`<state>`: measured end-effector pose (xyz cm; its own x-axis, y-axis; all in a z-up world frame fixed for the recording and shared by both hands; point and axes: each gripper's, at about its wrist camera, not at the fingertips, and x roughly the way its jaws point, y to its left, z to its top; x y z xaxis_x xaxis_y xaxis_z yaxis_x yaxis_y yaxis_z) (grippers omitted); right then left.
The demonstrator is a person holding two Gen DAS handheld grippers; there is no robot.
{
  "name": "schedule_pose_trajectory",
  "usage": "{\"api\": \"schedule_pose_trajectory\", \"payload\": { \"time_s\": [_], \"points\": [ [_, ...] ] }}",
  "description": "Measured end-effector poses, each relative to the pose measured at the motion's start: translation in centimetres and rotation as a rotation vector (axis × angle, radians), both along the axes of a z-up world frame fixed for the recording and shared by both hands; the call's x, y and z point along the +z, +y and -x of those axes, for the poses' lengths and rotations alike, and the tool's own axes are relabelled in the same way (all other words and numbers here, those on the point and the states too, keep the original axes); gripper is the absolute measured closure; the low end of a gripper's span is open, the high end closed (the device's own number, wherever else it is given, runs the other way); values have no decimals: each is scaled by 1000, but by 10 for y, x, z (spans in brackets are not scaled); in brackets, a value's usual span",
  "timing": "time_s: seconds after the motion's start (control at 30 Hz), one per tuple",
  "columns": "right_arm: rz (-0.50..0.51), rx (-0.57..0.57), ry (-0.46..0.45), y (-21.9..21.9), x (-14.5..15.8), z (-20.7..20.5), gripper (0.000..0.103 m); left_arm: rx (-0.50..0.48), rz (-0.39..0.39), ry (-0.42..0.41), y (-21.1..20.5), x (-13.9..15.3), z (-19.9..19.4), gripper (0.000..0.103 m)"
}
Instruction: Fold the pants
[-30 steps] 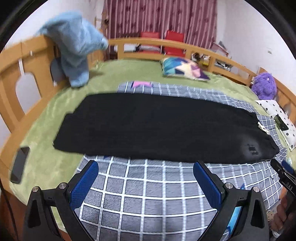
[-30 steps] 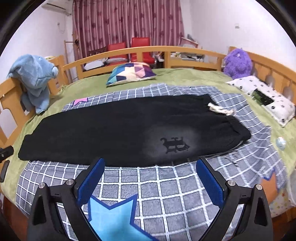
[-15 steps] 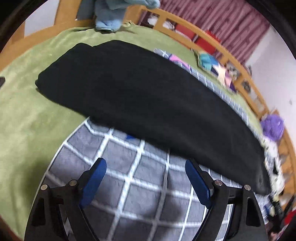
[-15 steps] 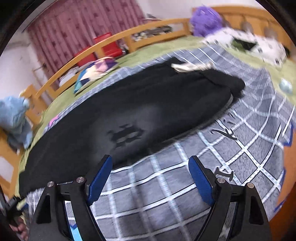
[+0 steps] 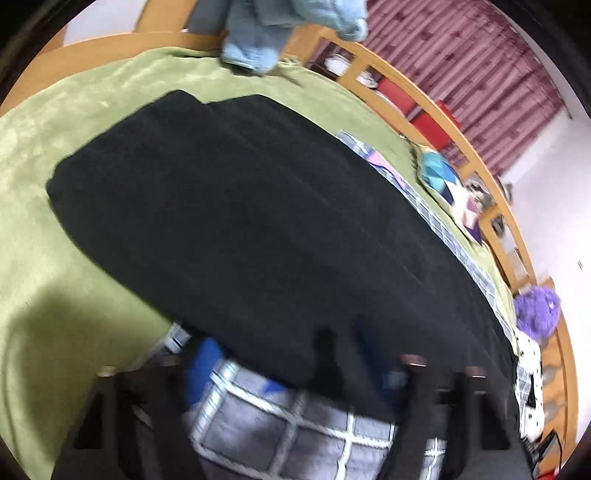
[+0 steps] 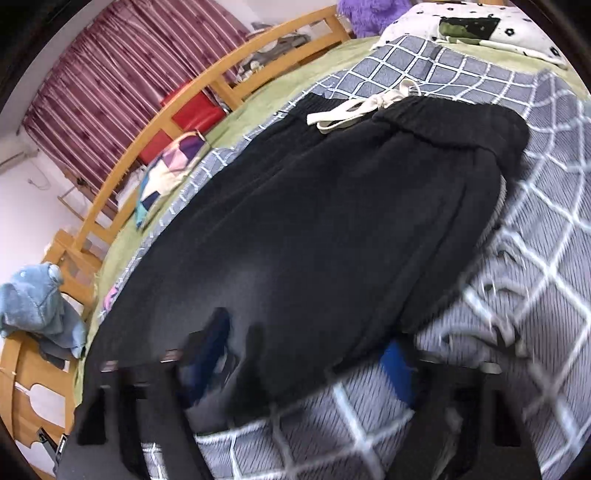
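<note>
Black pants [image 5: 258,221] lie flat, folded lengthwise, across a grey checked blanket [image 5: 295,435] on a bed. The right wrist view shows their waistband end [image 6: 461,129] with a cream drawstring [image 6: 354,109]. My left gripper [image 5: 291,365] is open, its blurred blue-padded fingers straddling the near edge of the pants close to the leg end. My right gripper [image 6: 306,354] is open, low over the near edge of the pants [image 6: 332,229] toward the waist end. Neither jaw pair has closed on the cloth.
A green bedspread [image 5: 55,155] lies under the blanket. A wooden rail [image 5: 424,96] rings the bed. A blue plush toy [image 5: 266,33] hangs on the rail at the left, also in the right wrist view [image 6: 33,310]. A patterned pillow [image 6: 170,166], purple plush [image 5: 535,306] and dotted pillow [image 6: 472,26] sit behind.
Both grippers have dropped and moved forward from above the blanket to the near edge of the pants. The jaws stay open. The pants have not moved.
</note>
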<state>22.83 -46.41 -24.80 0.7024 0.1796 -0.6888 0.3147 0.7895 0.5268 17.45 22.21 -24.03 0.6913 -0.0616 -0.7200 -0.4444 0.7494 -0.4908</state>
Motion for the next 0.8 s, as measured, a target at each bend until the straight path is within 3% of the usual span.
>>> {"api": "schedule_pose_trajectory", "payload": {
  "time_s": [0.03, 0.07, 0.13, 0.23, 0.4, 0.5, 0.57, 0.67, 0.73, 0.8],
  "points": [
    [9, 1, 24, -3, -1, -5, 77, 11, -24, 37, 4, 2, -4, 88],
    [13, 10, 60, -5, -1, -11, 79, 10, -44, 50, 7, 4, -6, 94],
    [41, 21, 70, -4, 9, -10, 82, -19, -32, 29, 10, 15, -5, 94],
    [134, 75, 7, 7, 47, -7, 82, -52, -58, -22, 10, 46, -8, 93],
    [168, 136, -53, 9, 95, -36, 83, -107, -122, -82, 6, 100, -47, 93],
    [182, 171, -60, 10, 120, -79, 83, -121, -140, -103, 7, 119, -81, 93],
    [179, 187, -58, 11, 130, -110, 83, -122, -195, -102, 4, 129, -122, 93],
    [167, 200, -15, 14, 126, -170, 82, -126, -256, -74, -2, 129, -176, 90],
    [123, 201, 15, 12, 113, -213, 62, -122, -312, -39, -10, 122, -208, 73],
    [93, 154, 34, 9, 99, -234, 53, -101, -392, -8, -23, 118, -222, 61]
  ]
}}
